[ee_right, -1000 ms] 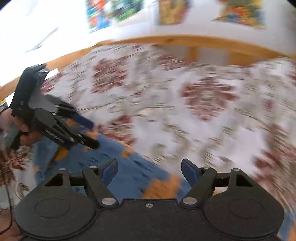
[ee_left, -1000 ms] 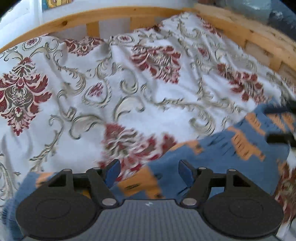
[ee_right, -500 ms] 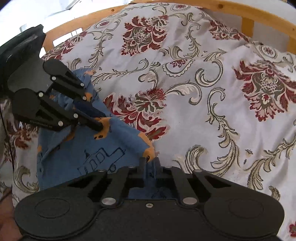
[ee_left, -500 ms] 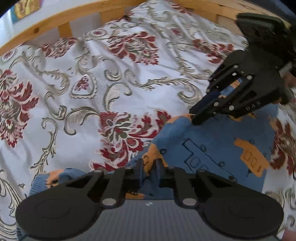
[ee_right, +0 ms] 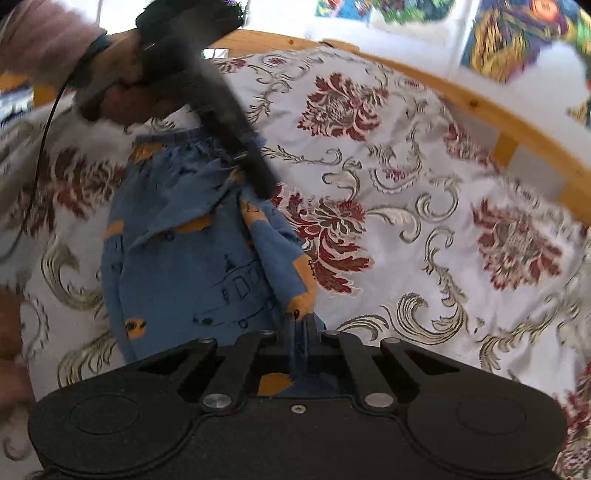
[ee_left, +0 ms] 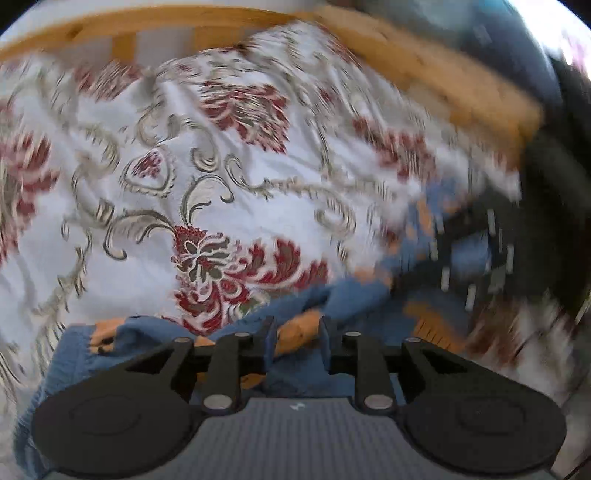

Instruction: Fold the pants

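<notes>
The pants (ee_right: pixel 177 251) are blue with orange patches and dark line drawings, lying on a floral bedspread (ee_right: pixel 424 221). My right gripper (ee_right: pixel 300 325) is shut on one edge of the pants, and the cloth rises in a fold from it. My left gripper (ee_left: pixel 295 332) is shut on another bunched edge of the pants (ee_left: pixel 354 299). In the right wrist view the left gripper (ee_right: pixel 258 181) shows blurred, held in a hand above the pants' gathered waistband. In the left wrist view the right gripper (ee_left: pixel 476 251) is a dark blur at the right.
A wooden bed frame (ee_right: pixel 498 122) curves around the far side of the bedspread (ee_left: pixel 184 192). Colourful pictures (ee_right: pixel 509 33) hang on the white wall behind. A hand and sleeve (ee_right: pixel 48 40) reach in from the upper left.
Both grippers went from open to shut on the pants' edge. Since then the cloth has lifted into a fold and both views have swung, with motion blur.
</notes>
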`<state>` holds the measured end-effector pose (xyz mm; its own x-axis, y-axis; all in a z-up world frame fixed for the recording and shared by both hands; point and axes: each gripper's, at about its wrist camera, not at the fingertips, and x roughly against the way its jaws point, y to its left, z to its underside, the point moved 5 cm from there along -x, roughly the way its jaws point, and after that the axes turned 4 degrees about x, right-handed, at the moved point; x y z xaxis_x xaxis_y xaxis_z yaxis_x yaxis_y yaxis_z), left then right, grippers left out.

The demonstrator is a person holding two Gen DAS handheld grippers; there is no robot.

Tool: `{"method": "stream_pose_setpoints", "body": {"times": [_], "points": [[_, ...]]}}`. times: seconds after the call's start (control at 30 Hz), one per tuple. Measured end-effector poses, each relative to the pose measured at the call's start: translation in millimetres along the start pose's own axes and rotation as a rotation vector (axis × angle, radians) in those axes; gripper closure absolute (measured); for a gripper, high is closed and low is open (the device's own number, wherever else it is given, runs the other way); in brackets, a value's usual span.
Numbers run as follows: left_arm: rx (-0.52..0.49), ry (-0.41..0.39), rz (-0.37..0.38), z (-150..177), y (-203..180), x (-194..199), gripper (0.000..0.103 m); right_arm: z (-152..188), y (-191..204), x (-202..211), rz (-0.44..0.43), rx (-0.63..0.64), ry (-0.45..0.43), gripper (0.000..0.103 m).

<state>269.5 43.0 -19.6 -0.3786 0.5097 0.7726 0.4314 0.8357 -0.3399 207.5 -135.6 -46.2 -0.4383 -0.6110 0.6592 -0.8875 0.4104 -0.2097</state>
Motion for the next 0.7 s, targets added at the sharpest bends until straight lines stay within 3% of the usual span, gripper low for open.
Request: {"method": "stream_pose_setpoints", "body": {"times": [0.07,0.13,0.23,0.33,0.4,0.53,0.63,0.67,0.7], "points": [[0.052,-0.004,-0.012,-9.8,4.1,-1.9,0.076,2.3,7.9,0.6,0.037,0.055,-0.014,0.100],[0.026,0.027,-0.048,-17.0,-0.4,-10.4,0.076,4.4,13.8,0.2,0.064,0.107,-0.020,0.100],[-0.038,0.142,-0.144,-20.2,-7.8,-31.9,0.077,6.2,18.1,-0.7,0.079,0.135,-0.026,0.099],[-0.040,0.218,-0.135,-19.9,-13.8,-42.3,0.077,7.5,20.7,-0.2,0.091,0.145,-0.031,0.099],[-0.017,0.275,-0.135,-19.8,-15.7,-49.5,0.077,8.0,21.1,-0.8,0.093,0.150,-0.034,0.099],[0.069,0.406,-0.205,-19.0,-8.5,-69.7,0.077,9.7,23.9,-0.5,0.095,0.161,-0.039,0.099],[0.115,0.456,-0.248,-20.7,-7.8,-78.7,0.076,10.9,23.2,-0.6,0.096,0.146,-0.041,0.099],[0.116,0.456,-0.262,-20.9,-7.3,-80.6,0.080,11.3,22.4,-0.6,0.098,0.140,-0.043,0.099],[0.114,0.446,-0.288,-21.7,-7.6,-81.6,0.101,11.4,21.5,-0.7,0.098,0.130,-0.043,0.099]]}}
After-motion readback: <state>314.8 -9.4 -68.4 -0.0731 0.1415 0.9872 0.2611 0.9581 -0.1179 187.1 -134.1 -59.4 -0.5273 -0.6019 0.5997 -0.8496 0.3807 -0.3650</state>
